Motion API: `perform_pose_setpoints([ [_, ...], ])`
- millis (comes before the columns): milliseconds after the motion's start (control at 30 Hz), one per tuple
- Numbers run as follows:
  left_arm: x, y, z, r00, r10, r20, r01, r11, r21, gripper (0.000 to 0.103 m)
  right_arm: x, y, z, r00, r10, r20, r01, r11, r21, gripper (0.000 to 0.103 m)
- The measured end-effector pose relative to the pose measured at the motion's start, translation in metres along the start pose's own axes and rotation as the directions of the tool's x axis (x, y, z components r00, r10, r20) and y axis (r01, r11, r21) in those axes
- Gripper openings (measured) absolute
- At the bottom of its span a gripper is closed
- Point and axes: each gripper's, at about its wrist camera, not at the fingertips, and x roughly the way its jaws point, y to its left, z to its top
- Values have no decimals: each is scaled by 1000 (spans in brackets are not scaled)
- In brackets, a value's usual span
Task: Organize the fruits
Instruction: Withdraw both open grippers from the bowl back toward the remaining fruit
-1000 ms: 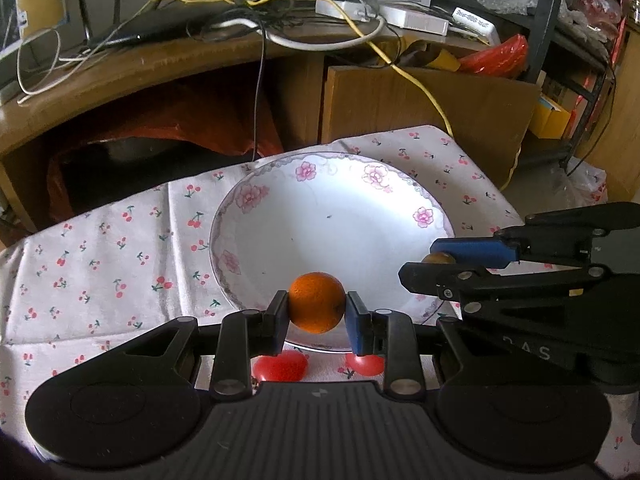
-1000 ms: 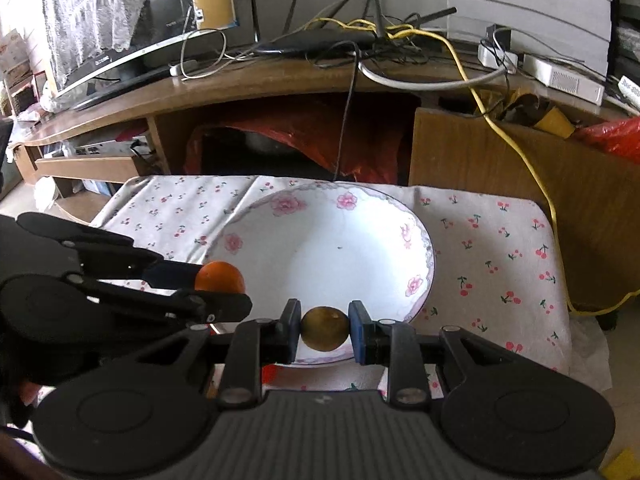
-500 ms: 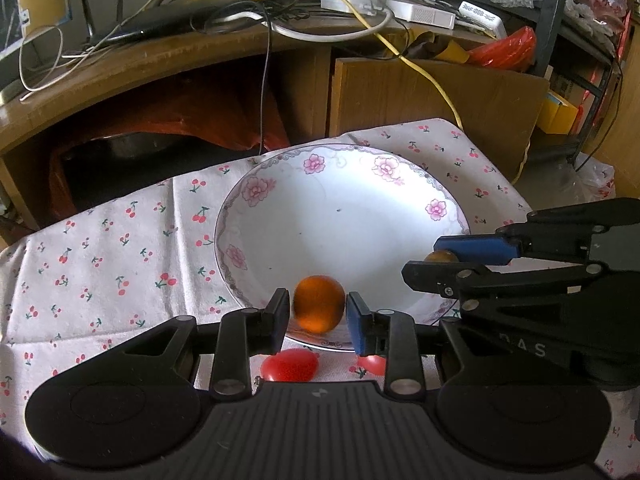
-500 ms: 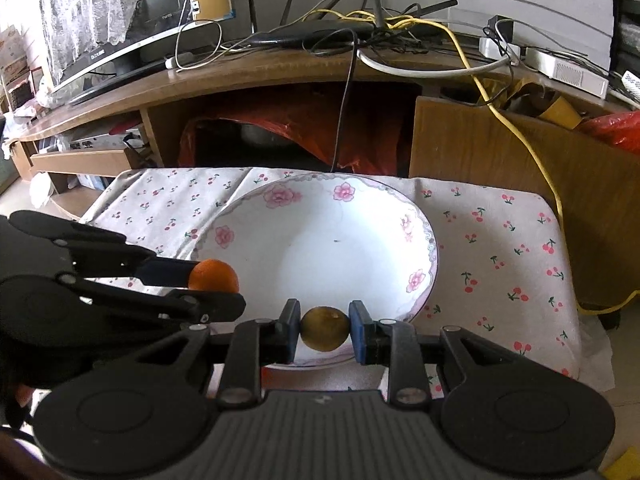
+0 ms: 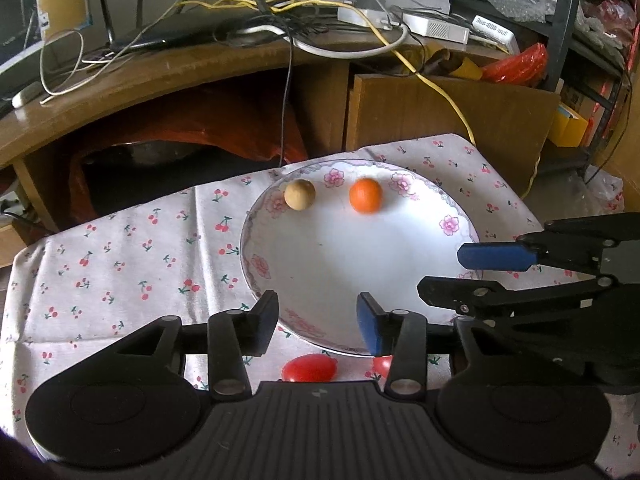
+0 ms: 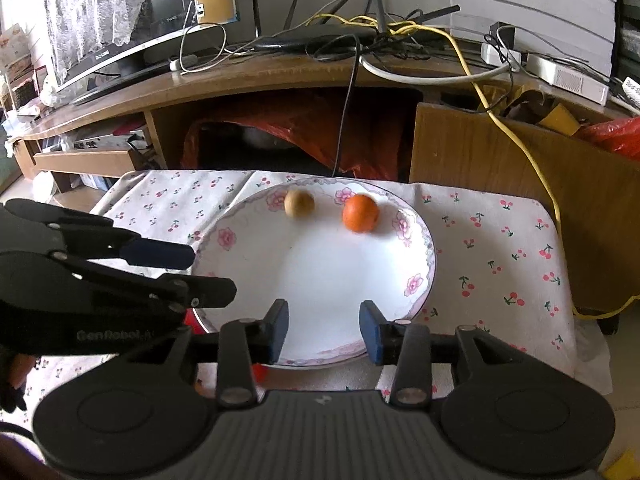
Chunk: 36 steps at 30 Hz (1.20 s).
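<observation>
A white floral plate (image 5: 460, 220) (image 6: 424, 276) sits on the cherry-print cloth. An orange (image 5: 365, 195) (image 6: 360, 213) and a small brown fruit (image 5: 299, 195) (image 6: 299, 203) lie at the plate's far side, apart from each other. My left gripper (image 5: 318, 318) is open and empty over the plate's near rim; it also shows at the left of the right wrist view (image 6: 200, 274). My right gripper (image 6: 324, 328) is open and empty over the near rim; it also shows at the right of the left wrist view (image 5: 460, 274). Two red tomatoes (image 5: 309, 367) (image 5: 382, 365) lie on the cloth beneath the left gripper.
A wooden desk (image 6: 280, 76) with cables, a router and a monitor (image 6: 132, 12) stands behind the small table. A brown board (image 5: 448, 116) leans at the back right. The cloth (image 5: 120, 264) drops off at the table's edges left and right.
Both grippers have opened and let go of their fruits. The orange and the brown fruit now lie at the plate's far side. Both grippers have pulled back from the plate.
</observation>
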Motion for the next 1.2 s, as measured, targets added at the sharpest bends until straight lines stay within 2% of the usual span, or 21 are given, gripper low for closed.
perform_pose_setpoints([
  [667, -25, 4, -14, 999, 31, -14, -32, 999, -12, 56, -18, 8, -4, 999, 25, 21, -24, 999, -22, 54],
  [1200, -30, -5, -26, 999, 2, -36, -3, 1000, -7, 58, -25, 13, -10, 999, 41, 13, -40, 998, -42, 54],
])
